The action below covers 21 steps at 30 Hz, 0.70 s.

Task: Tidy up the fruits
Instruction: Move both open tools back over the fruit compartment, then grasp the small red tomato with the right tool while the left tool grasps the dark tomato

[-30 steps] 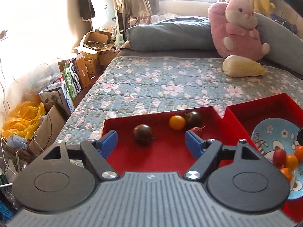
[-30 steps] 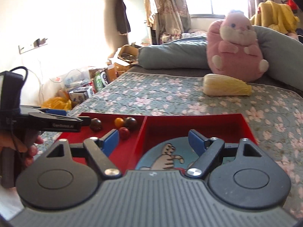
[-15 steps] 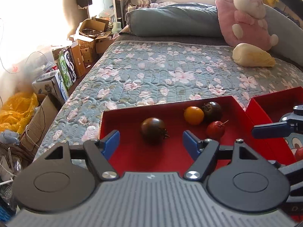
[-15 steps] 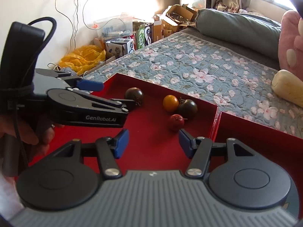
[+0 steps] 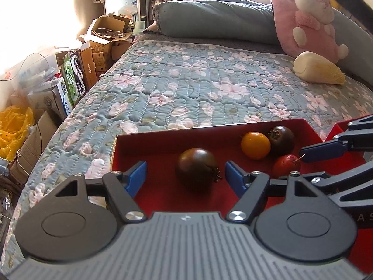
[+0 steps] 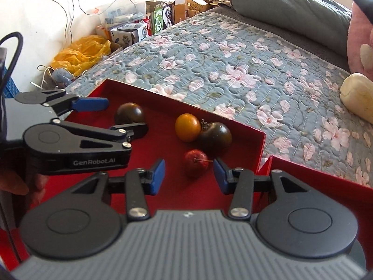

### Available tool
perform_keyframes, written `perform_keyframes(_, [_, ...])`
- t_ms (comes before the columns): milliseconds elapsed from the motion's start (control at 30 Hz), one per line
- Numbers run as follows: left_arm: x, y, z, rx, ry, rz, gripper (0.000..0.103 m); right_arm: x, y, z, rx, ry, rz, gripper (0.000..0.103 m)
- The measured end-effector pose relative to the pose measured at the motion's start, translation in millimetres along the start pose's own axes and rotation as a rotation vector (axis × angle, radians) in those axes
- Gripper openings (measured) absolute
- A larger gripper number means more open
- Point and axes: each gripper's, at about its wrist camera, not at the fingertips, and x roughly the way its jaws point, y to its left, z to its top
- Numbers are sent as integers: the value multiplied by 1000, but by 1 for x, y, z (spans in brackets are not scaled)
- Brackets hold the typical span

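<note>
A red tray [image 5: 151, 144] [image 6: 233, 182] on the bed holds a dark tomato [image 5: 197, 169] [image 6: 129, 113], an orange tomato [image 5: 255, 145] [image 6: 188, 127], a second dark tomato [image 5: 281, 137] [image 6: 216, 136] and a small red fruit [image 5: 285, 166] [image 6: 195, 165]. My left gripper [image 5: 184, 176] [image 6: 106, 114] is open with the near dark tomato between its fingers. My right gripper [image 6: 188, 173] is open with the small red fruit between its fingers; one blue fingertip [image 5: 321, 151] shows in the left wrist view.
A second red tray [image 6: 314, 186] adjoins on the right. On the floral quilt [image 5: 198, 86] lie a pale cabbage [image 5: 317, 71], a pink plush toy [image 5: 307, 16] and a grey pillow [image 5: 214, 18]. Boxes [image 5: 70, 77] and a yellow bag [image 6: 81, 51] crowd the floor left of the bed.
Both grippers have moved forward and down into the left tray. The right gripper swung from the plate side to the small red fruit. Both stayed open.
</note>
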Motion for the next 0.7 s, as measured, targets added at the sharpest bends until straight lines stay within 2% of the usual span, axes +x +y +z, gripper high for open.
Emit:
perform_keyframes(67, [3, -1, 0, 12, 4, 9, 77, 5, 3, 3, -21, 12, -10, 49])
perform_keyframes(100, [4, 0, 0, 10, 9, 6, 70, 7, 4, 4, -31, 16, -15, 51])
perform_keyframes(167, [5, 0, -1, 5, 17, -12, 64, 10, 6, 5, -56, 27, -30, 50])
perform_keyframes(233, [5, -1, 0, 14, 18, -27, 55, 12, 6, 6, -77, 31, -57, 40])
perform_keyframes(300, [4, -4, -1, 28, 20, -30, 49, 12, 5, 4, -96, 33, -73, 35])
perform_keyframes(433, [2, -4, 0, 30, 28, -30, 47, 11, 7, 1, -127, 26, -90, 32])
perform_keyframes(700, [-12, 0, -1, 12, 34, -21, 47, -25, 5, -8, -2, -46, -51, 32])
